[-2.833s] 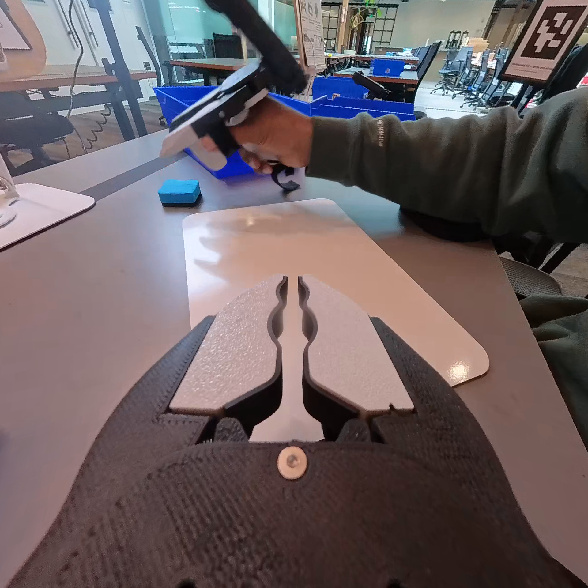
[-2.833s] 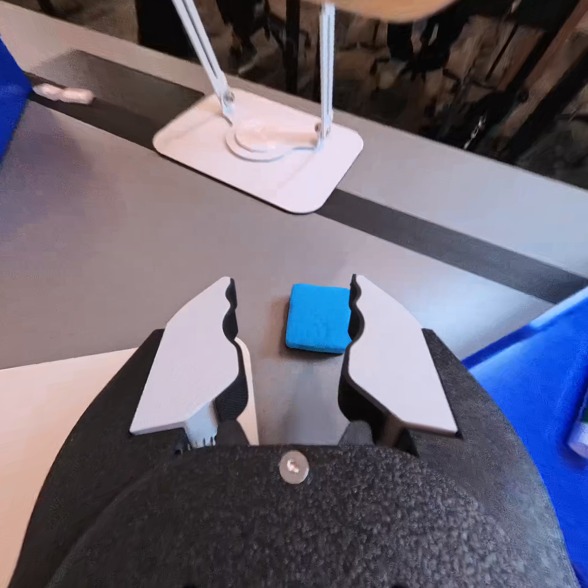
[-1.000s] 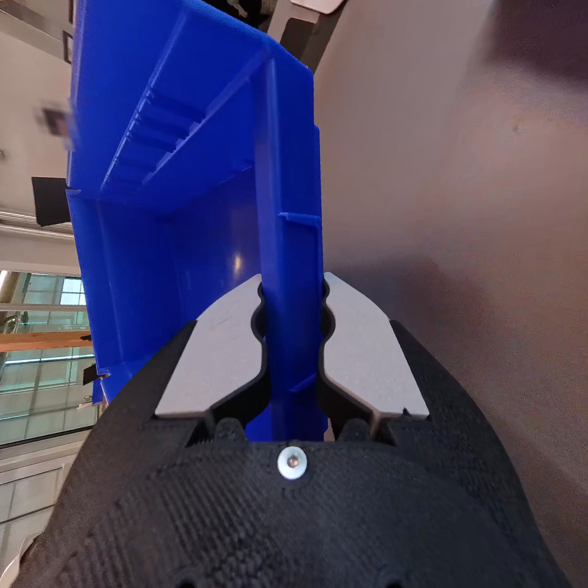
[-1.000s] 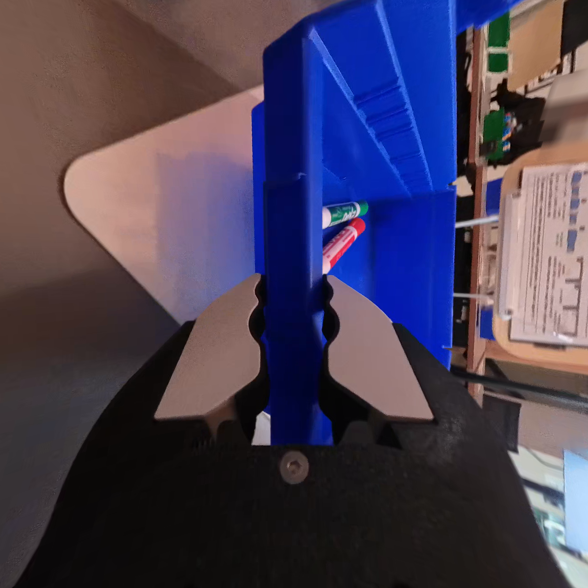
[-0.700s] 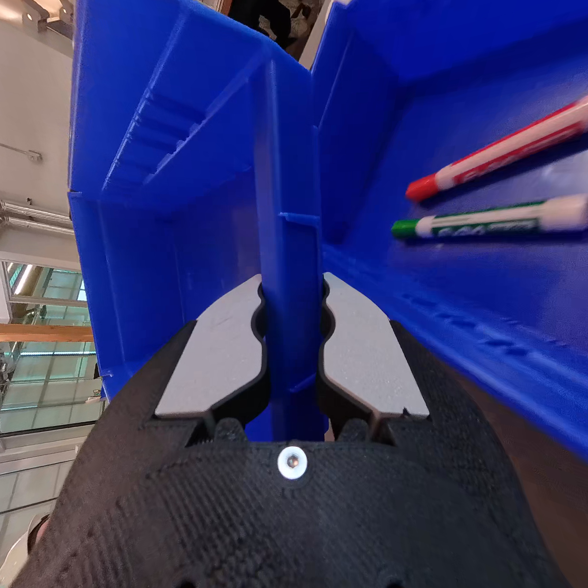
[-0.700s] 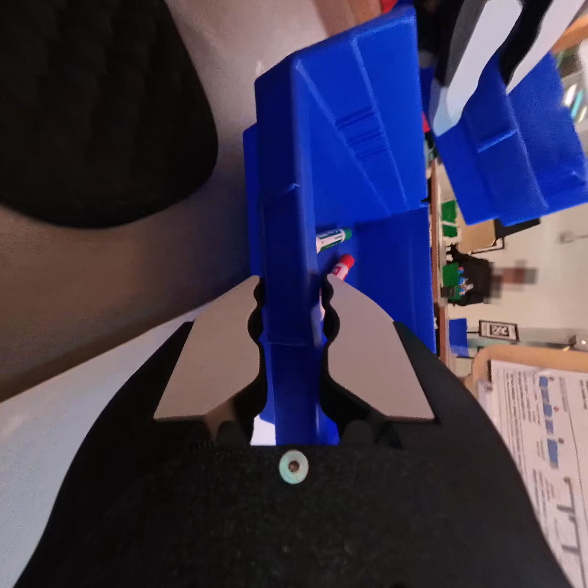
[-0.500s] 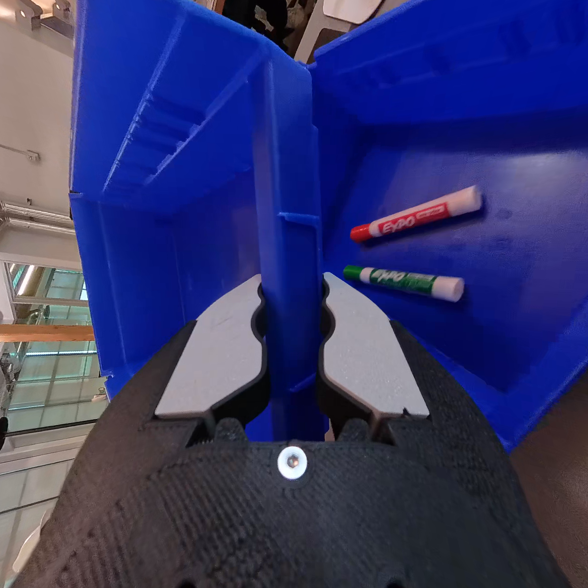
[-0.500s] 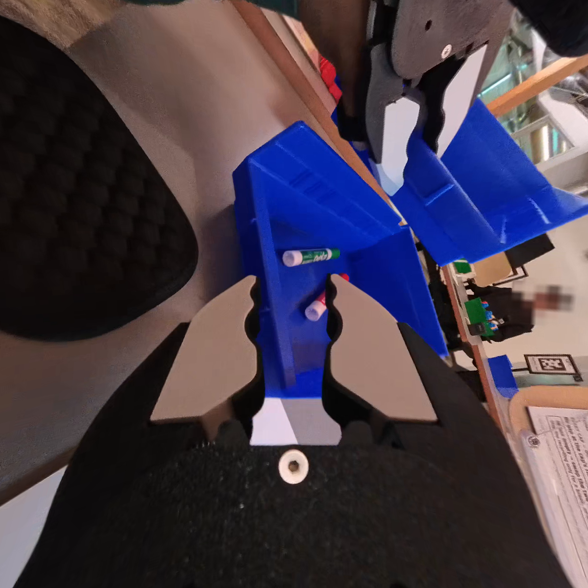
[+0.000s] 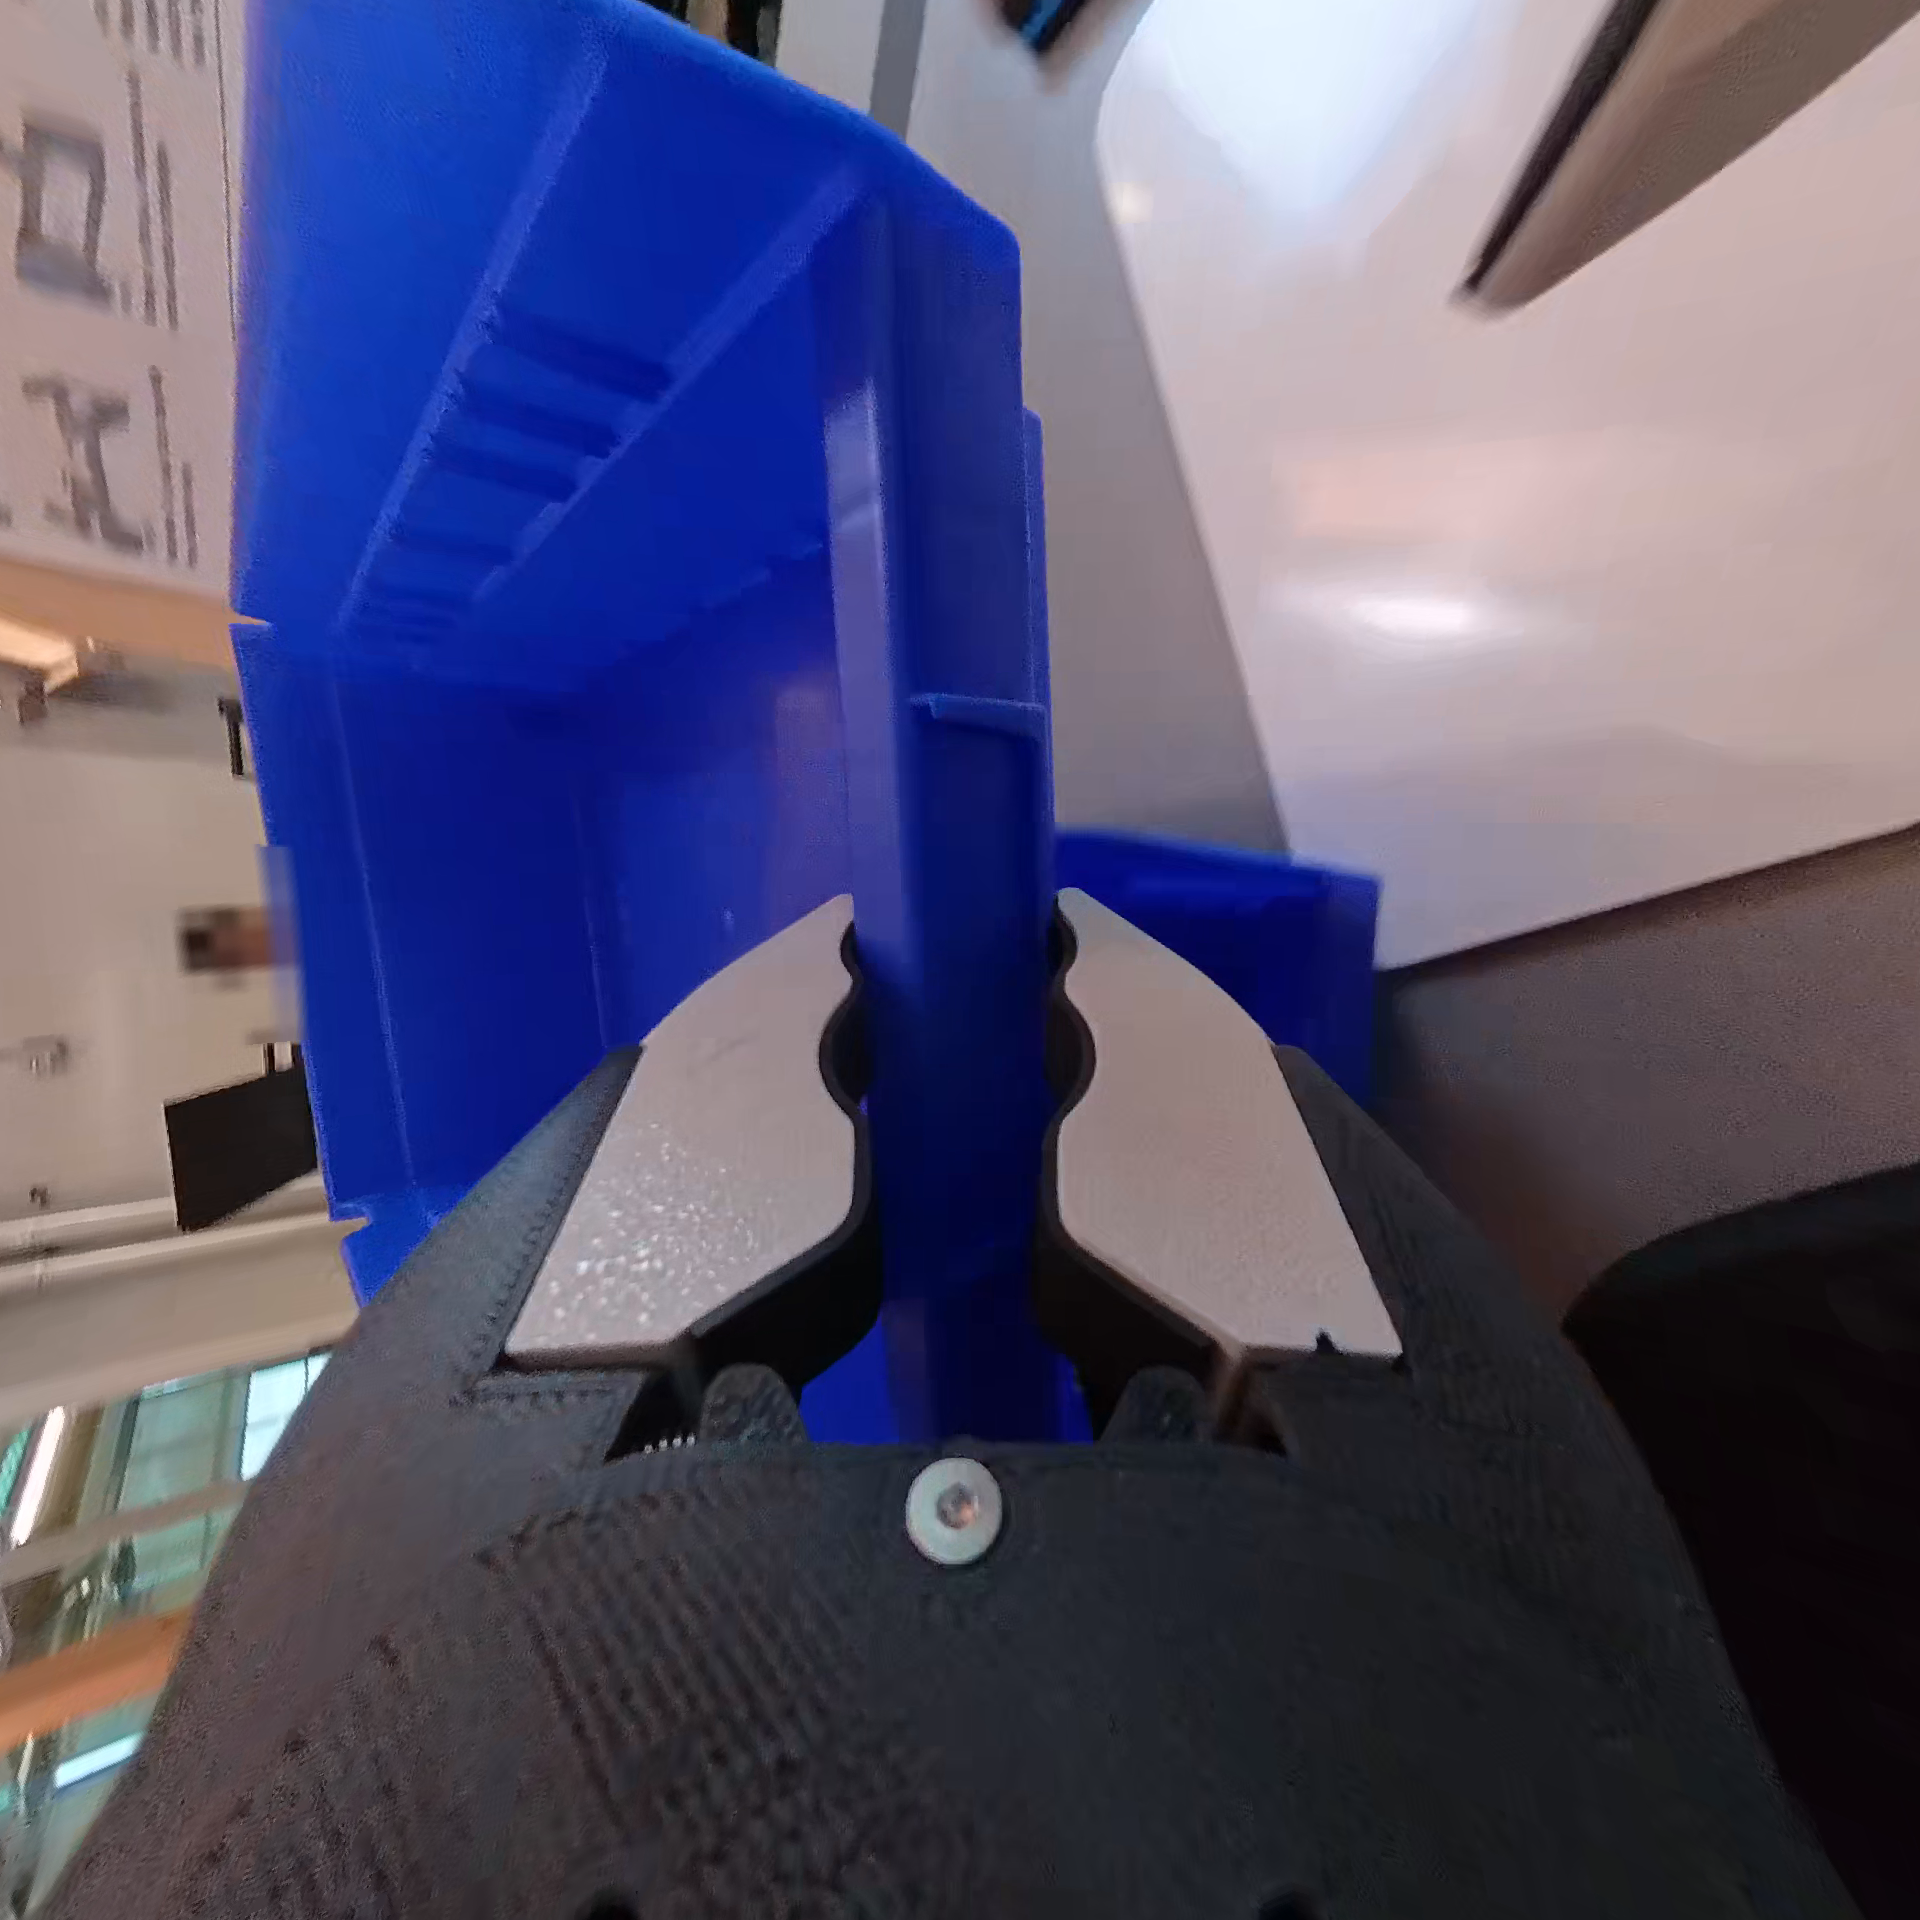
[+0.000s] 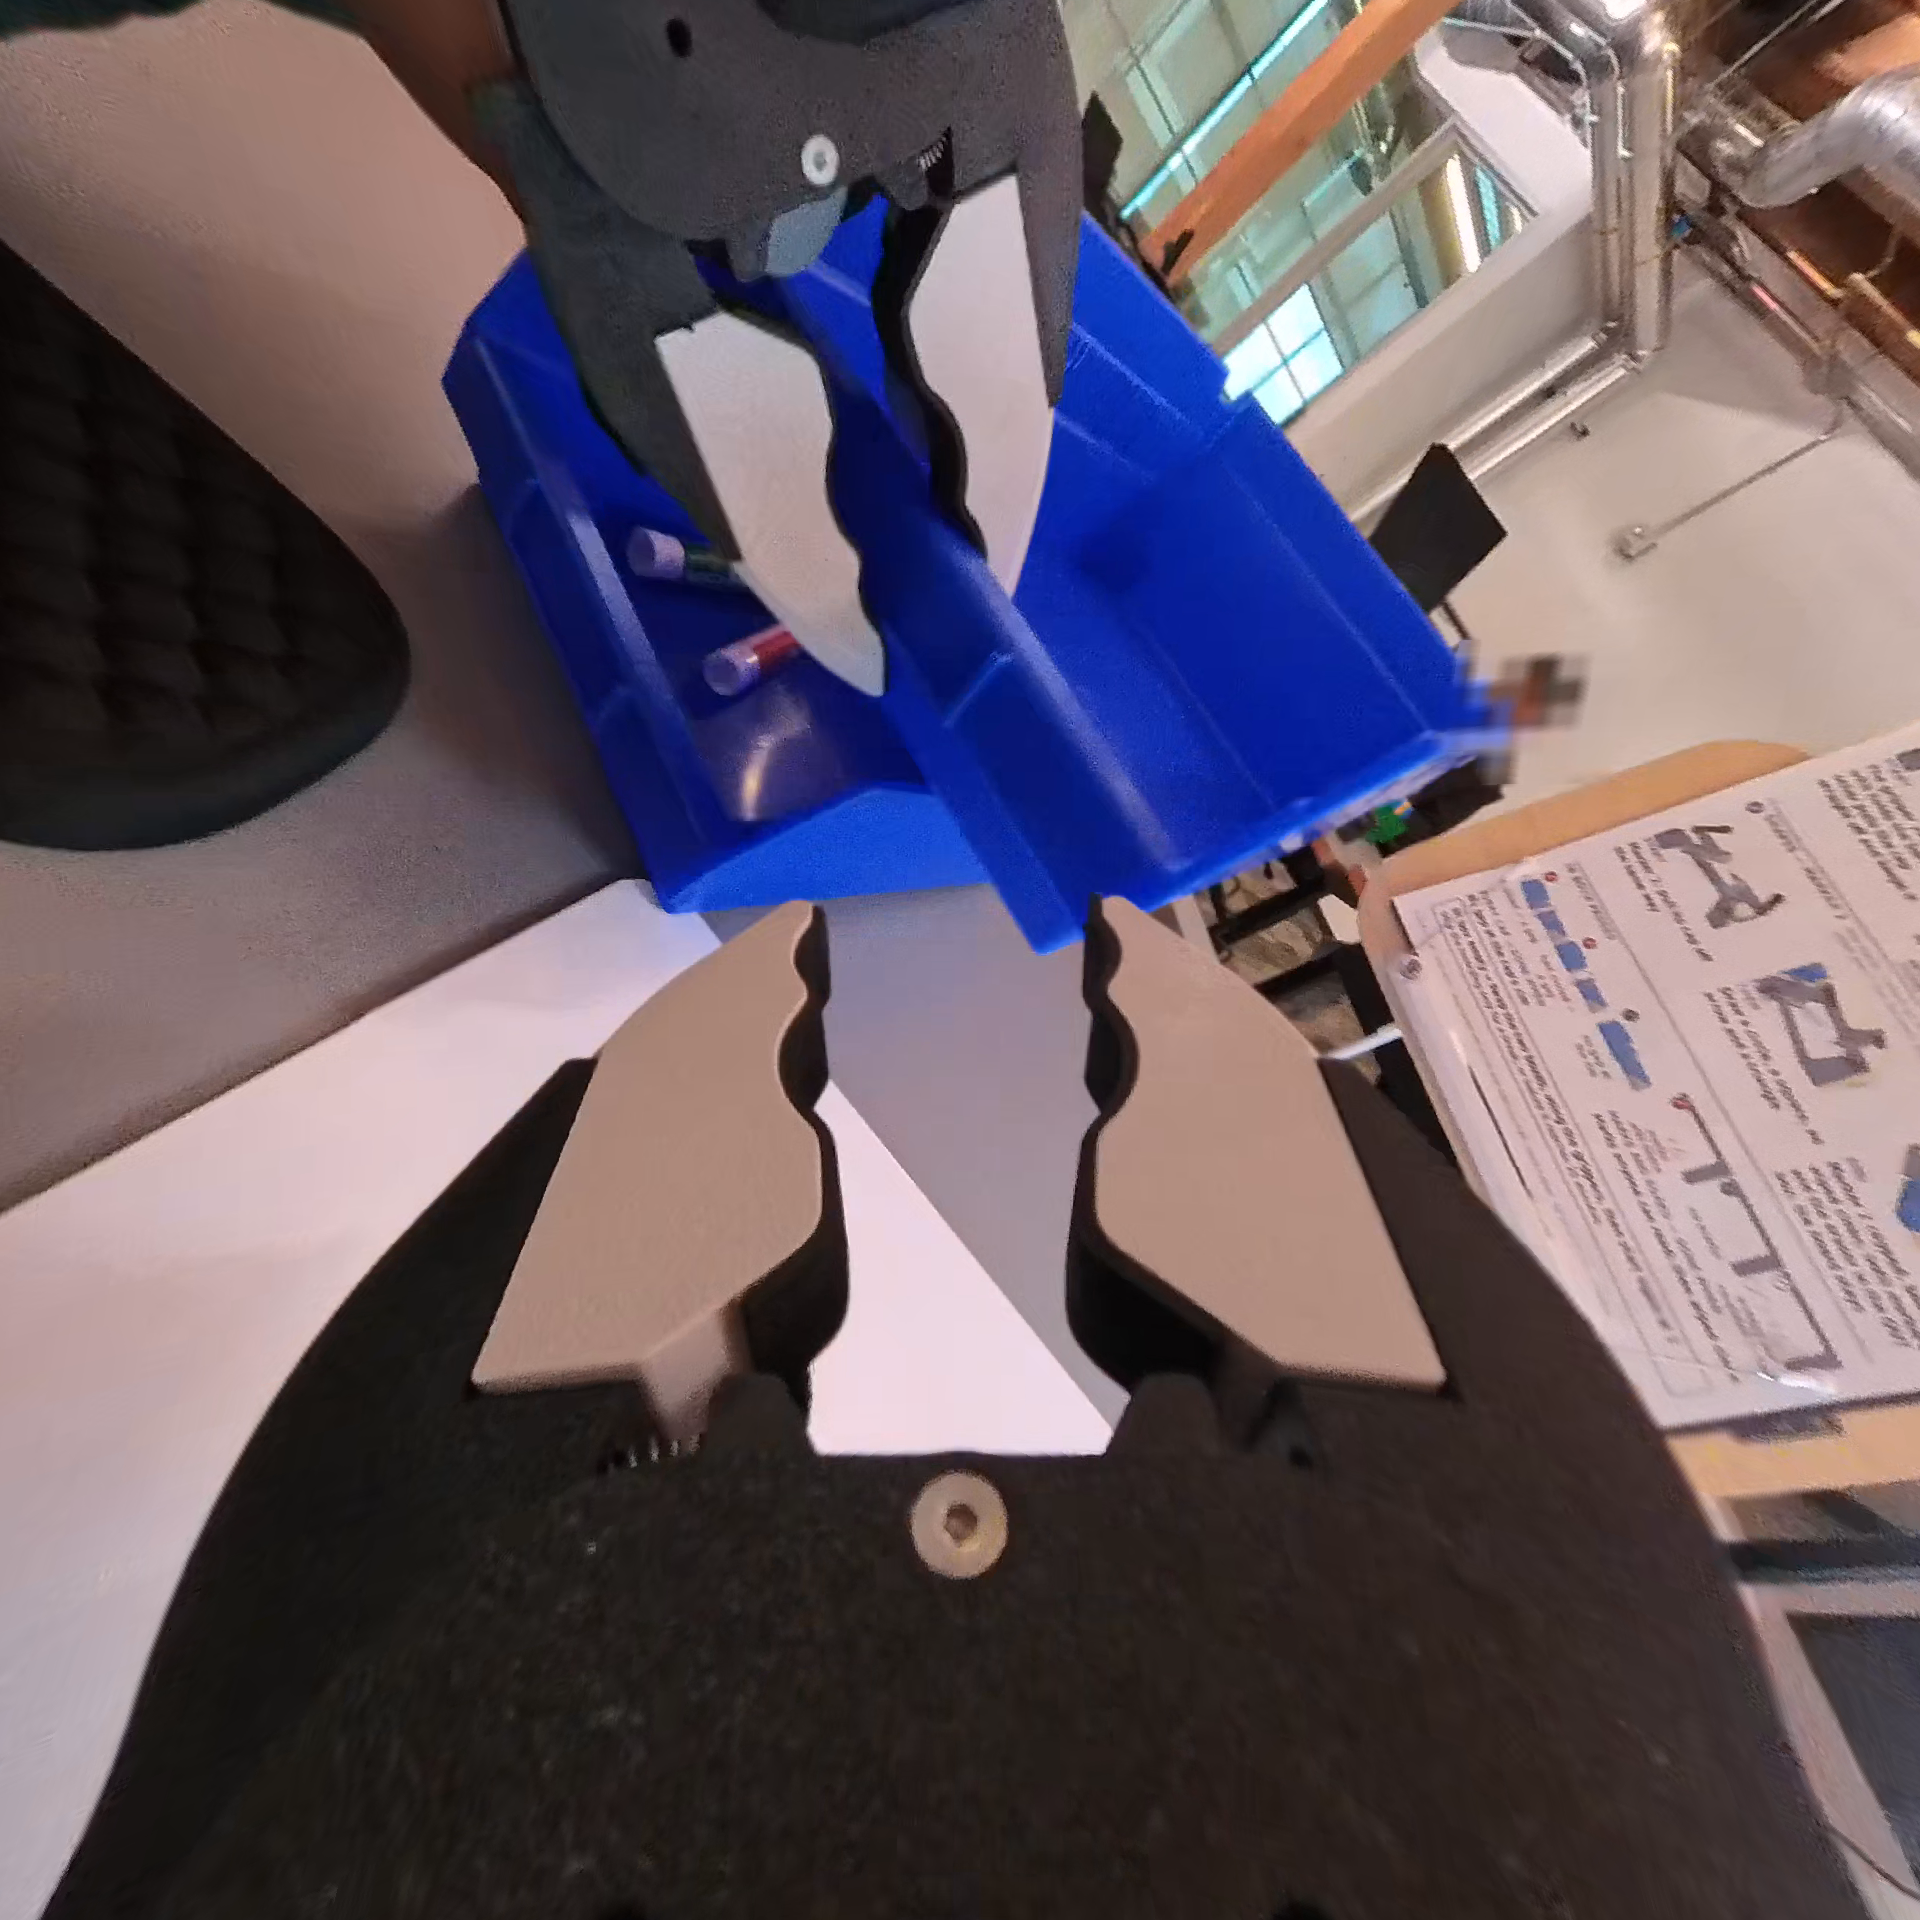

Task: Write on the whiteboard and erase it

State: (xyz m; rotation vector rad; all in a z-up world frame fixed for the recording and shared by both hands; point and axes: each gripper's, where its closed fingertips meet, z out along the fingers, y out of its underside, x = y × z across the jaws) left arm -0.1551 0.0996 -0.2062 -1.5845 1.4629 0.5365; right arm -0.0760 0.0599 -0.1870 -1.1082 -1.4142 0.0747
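Your left tool [image 9: 951, 935] is clamped on the side wall of a blue bin [image 9: 623, 499], both pads pressed flat against the plastic. From the left wrist view the bin fills the left and centre. To its right lies the whiteboard [image 9: 1507, 520], glossy white on the grey bench [image 9: 1662, 1039], with a second blue bin [image 9: 1247, 914] showing behind the gripped wall, near the whiteboard's edge.

From the right wrist view, a black pad [image 10: 156, 623] sits at the left on the bench. Next comes the second bin [image 10: 831, 852], resting just past the whiteboard's [image 10: 312, 1195] far edge, with two markers [image 10: 748, 655] inside; their colours are hard to read through blur. Your left tool [image 10: 935, 592] comes in from above, gripping the other bin's [image 10: 1195, 675] wall.

Your right tool [image 10: 951, 935] is spread apart and holds nothing; bench and whiteboard show between its fingers. A printed sheet [image 10: 1714, 1039] on a wooden board stands at the right.
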